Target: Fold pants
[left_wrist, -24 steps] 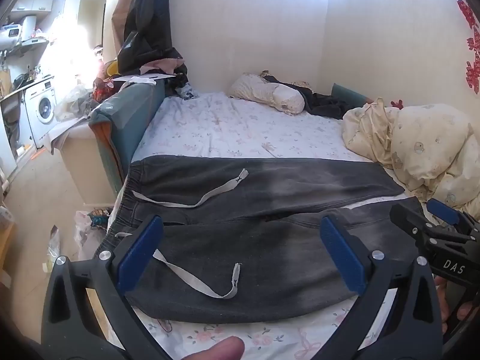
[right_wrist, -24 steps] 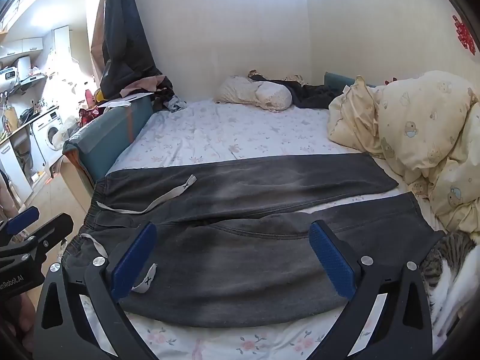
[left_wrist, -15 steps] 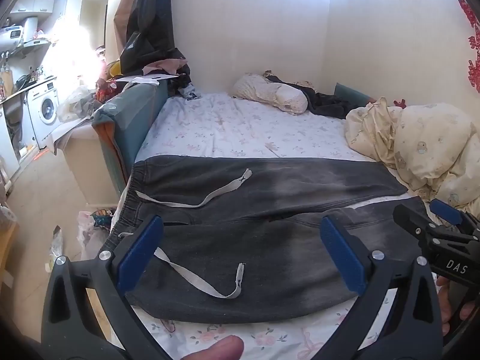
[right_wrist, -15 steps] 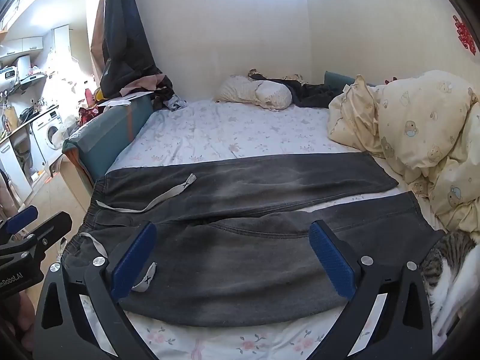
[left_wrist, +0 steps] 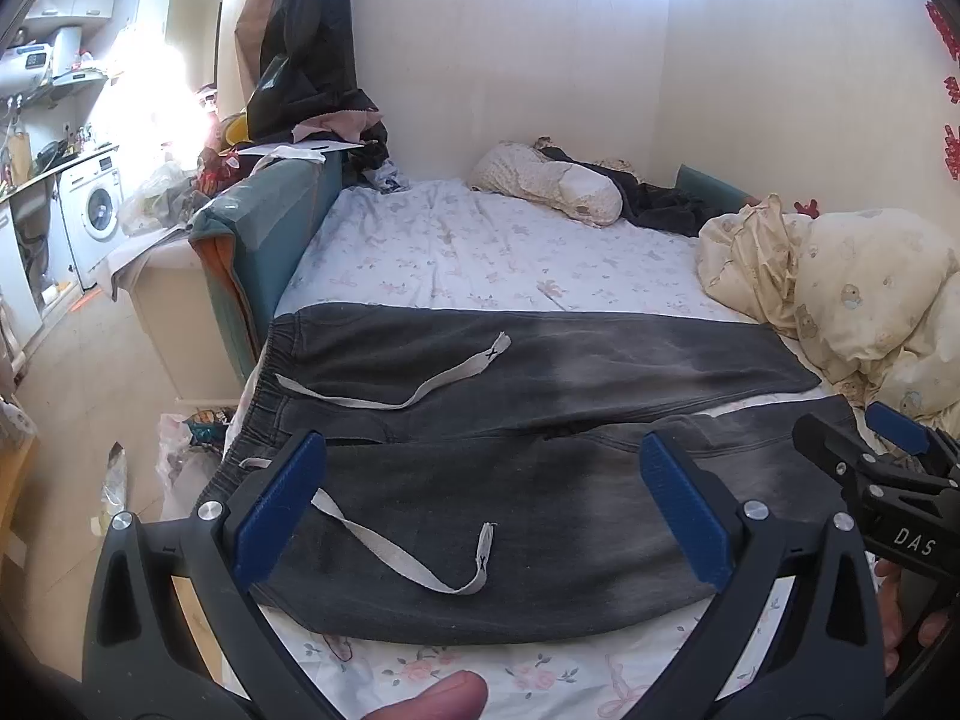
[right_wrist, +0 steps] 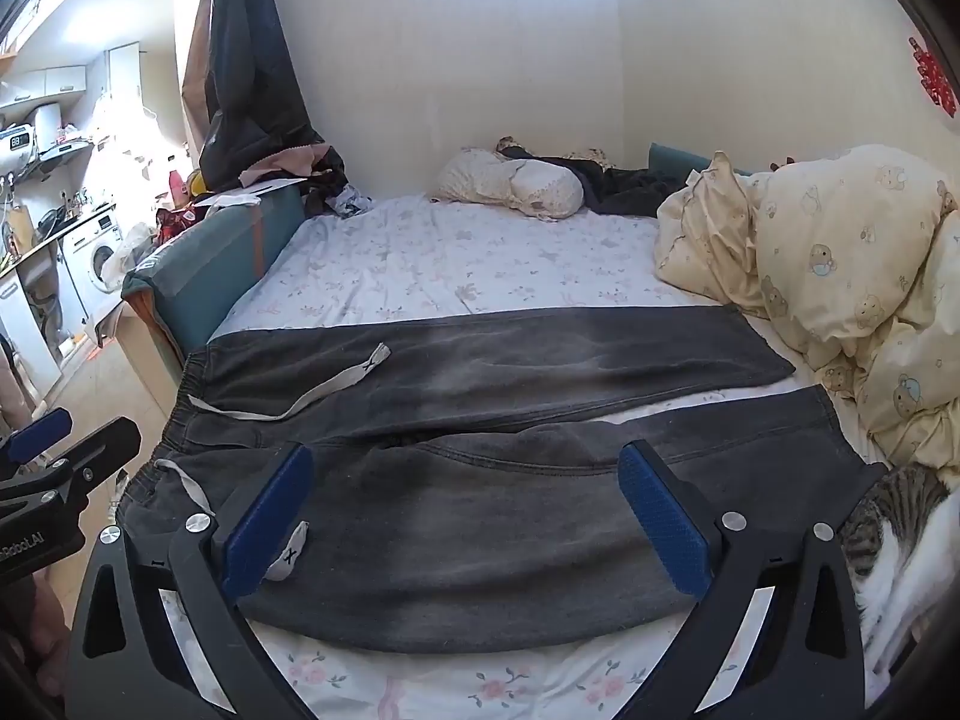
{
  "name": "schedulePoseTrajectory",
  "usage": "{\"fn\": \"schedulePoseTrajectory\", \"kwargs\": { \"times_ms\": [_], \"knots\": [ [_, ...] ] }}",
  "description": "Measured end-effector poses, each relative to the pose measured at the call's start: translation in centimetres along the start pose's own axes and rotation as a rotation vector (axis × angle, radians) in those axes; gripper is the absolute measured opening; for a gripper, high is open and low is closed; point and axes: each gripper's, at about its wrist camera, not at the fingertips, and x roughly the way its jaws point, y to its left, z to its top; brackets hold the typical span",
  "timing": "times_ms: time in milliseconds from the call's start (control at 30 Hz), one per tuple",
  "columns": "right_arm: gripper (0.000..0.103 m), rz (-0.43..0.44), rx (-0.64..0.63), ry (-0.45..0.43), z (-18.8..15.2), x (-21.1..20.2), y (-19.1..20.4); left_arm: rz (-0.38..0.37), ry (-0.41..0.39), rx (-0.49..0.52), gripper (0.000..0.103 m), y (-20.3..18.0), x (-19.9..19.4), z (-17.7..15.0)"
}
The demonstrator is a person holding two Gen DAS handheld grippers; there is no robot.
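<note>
"DAS" on right tool (left_wrist: 900, 480) (left's reads "Robot.AI")

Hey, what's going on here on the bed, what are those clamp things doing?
A person is holding a two-finger gripper in each hand above dark grey pants spread flat on the flowered bed sheet, waistband to the left, legs to the right and slightly parted. The left gripper and the right gripper are both open and hover over the near leg, gripping nothing. No fold has been made yet. A tabby cat lies at the right edge beside the pants.
</note>
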Motion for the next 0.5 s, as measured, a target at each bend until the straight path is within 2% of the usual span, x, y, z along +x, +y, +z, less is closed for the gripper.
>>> {"fn": "schedulePoseTrajectory", "kwargs": {
  "times_ms": [500],
  "knots": [
    [0.103,0.006,-0.01,0.003,-0.06,-0.08,0.24,0.0,-0.004,-0.003,0.103,0.14,-0.18,0.22]
  ]
}}
